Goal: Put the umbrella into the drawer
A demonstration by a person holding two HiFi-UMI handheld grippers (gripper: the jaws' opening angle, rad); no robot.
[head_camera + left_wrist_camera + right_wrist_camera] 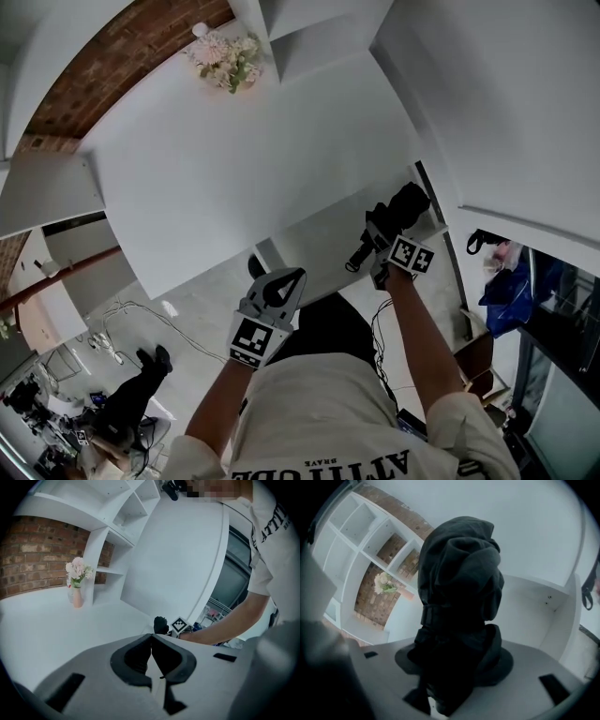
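Umbrella (459, 597), black and folded with a strap round it, is clenched in the jaws of my right gripper (457, 665), its bundle reaching well past the pads. I hold it over the open white drawer (319, 234) at the near edge of the worktop (234, 159). My left gripper (151, 656) hangs apart to the left, jaws pressed together on nothing. A vase of flowers (225, 58) stands at the worktop's far edge by the shelves (131, 508).

The umbrella (397, 216) is black and folded up, with a strap round it. The right gripper (382, 242) holds it, tilted, over the open white drawer (311, 234).
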